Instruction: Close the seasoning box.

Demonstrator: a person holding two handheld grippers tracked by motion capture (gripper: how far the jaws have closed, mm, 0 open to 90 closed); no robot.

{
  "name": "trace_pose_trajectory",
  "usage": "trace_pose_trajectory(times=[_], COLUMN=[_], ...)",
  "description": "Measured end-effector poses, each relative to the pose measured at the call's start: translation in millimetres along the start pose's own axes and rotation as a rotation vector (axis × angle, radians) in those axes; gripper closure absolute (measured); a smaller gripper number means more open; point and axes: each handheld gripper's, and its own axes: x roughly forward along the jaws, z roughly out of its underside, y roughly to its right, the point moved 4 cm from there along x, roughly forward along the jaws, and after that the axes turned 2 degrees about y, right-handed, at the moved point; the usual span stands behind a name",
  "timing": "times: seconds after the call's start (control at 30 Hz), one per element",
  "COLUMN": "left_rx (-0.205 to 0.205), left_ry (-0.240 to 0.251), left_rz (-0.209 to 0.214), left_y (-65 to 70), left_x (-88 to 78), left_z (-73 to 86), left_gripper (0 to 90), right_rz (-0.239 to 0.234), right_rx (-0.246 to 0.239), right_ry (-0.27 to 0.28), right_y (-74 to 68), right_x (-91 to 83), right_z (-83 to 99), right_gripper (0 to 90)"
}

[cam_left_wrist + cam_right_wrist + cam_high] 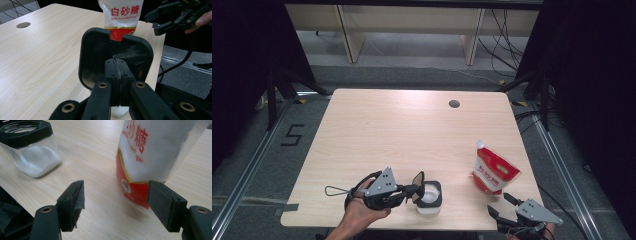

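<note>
One black lid (100, 57) stands upright, clamped in the left claw (117, 72).

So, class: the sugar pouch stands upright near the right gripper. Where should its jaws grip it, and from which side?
Grip the sugar pouch across its flatter upper body below the spout, probably coming level from the table's near edge, where the open right gripper already faces it; the bulging base looks too wide.

Left gripper (414, 192) clamped, right gripper (116, 202) agape.
</note>
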Motion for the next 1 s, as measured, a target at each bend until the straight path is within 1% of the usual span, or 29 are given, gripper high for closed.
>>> trace_pose_trajectory(times=[0.03, 0.07, 0.1, 0.13, 0.17, 0.2, 0.23, 0.3, 0.33, 0.37, 0.4, 0.43, 0.47, 0.5, 0.53, 0.57, 0.6, 0.63, 0.67, 0.7, 0.73, 0.77, 0.8, 0.9, 0.97, 1.0], left_rx=[-0.006, 0.011, -0.002, 0.011, -0.005, 0.01, 0.011, 0.0, 0.012, -0.005, 0.024, 0.003, 0.016, 0.003, 0.011, 0.002, 0.018, 0.013, 0.014, 0.002, -0.002, -0.001, -0.003, -0.003, 0.0, -0.007], left_ry=[0.0, 0.0, -0.004, -0.007, -0.008, -0.011, -0.015, -0.02, -0.024, -0.016, -0.034, -0.031, -0.035, -0.037, -0.043, -0.041, -0.048, -0.05, -0.054, -0.055, -0.062, -0.06, -0.063, -0.059, -0.055, -0.058], left_rz=[0.004, 0.015, 0.009, 0.016, 0.011, 0.017, 0.02, 0.018, 0.026, 0.029, 0.032, 0.028, 0.036, 0.036, 0.035, 0.04, 0.048, 0.041, 0.049, 0.045, 0.041, 0.047, 0.055, 0.057, 0.051, 0.046], left_y=[1.3, 1.2, 2.7, 2.6, 3.8, 2.9, 3.2, 4.4, 4.1, 5.9, 5.0, 6.4, 6.8, 8.0, 8.0, 9.3, 8.6, 9.2, 8.9, 9.6, 9.7, 9.7, 9.7, 10.0, 9.6, 9.5], left_x=[1.3, 2.6, 3.6, 4.6, 6.3, 7.1, 8.7, 11.4, 12.3, 14.8, 14.8, 16.2, 17.3, 19.1, 19.6, 21.5, 22.6, 23.6, 24.9, 26.1, 26.9, 27.9, 28.2, 28.2, 27.8, 26.4], left_z=[-0.1, -0.4, -0.2, 0.0, 0.6, 0.9, 1.2, 2.0, 2.1, 2.6, 3.0, 3.8, 4.1, 5.4, 5.8, 6.8, 7.5, 8.1, 9.1, 9.9, 10.8, 11.3, 11.8, 12.2, 12.0, 11.7], left_gripper=[88.6, 88.7, 88.8, 88.8, 88.8, 88.8, 88.8, 88.8, 88.8, 88.8, 88.7, 88.7, 88.7, 88.7, 88.7, 88.6, 88.5, 88.5, 88.4, 88.3, 88.2, 88.2, 88.2, 88.2, 87.5, 86.8], right_rz=[0.003, 0.001, 0.001, -0.008, -0.008, -0.009, -0.01, -0.008, -0.009, -0.01, -0.008, -0.007, -0.008, -0.008, -0.01, -0.009, -0.019, -0.019, -0.019, -0.019, -0.009, -0.003, -0.004, -0.007, -0.013, -0.013], right_rx=[-0.001, 0.0, -0.001, 0.004, 0.003, 0.004, 0.005, 0.005, 0.004, 0.003, 0.004, 0.004, 0.004, 0.005, 0.002, 0.0, 0.005, 0.005, 0.005, 0.005, 0.004, 0.014, 0.015, 0.005, 0.005, 0.005], right_ry=[-0.005, -0.005, -0.005, 0.002, -0.007, -0.008, -0.01, -0.006, -0.009, -0.01, -0.007, -0.006, -0.007, -0.006, -0.01, -0.011, -0.003, -0.004, -0.004, -0.004, -0.005, -0.01, -0.009, -0.006, -0.004, -0.004], right_y=[0.0, -0.2, -0.3, -1.1, -1.3, -1.4, -1.6, -1.7, -1.7, -1.7, -1.7, -1.7, -1.7, -1.7, -1.8, -1.7, -2.5, -2.7, -2.8, -2.8, -2.4, -3.2, -3.3, -2.6, -2.5, -2.5], right_x=[-0.6, -0.4, -0.3, 0.6, 0.0, 0.3, 0.4, 0.5, 0.5, 0.5, 0.6, 0.6, 0.5, 0.6, 0.5, 0.5, 1.3, 1.2, 1.2, 1.3, 0.8, 0.2, 0.3, 0.5, 0.7, 0.7], right_z=[0.0, 0.0, 0.0, -0.2, 0.0, 0.1, 0.1, 0.1, 0.2, 0.2, 0.1, 0.1, 0.1, 0.1, 0.2, 0.3, 0.1, 0.1, 0.0, 0.1, 0.1, 0.4, 0.3, 0.1, 0.0, 0.1], right_gripper=[31.6, 31.6, 31.6, 31.6, 31.6, 31.6, 31.6, 31.6, 31.6, 31.6, 31.6, 31.6, 31.6, 31.6, 31.6, 31.6, 31.6, 31.6, 31.6, 31.6, 31.6, 31.6, 31.6, 31.6, 31.6, 31.6])
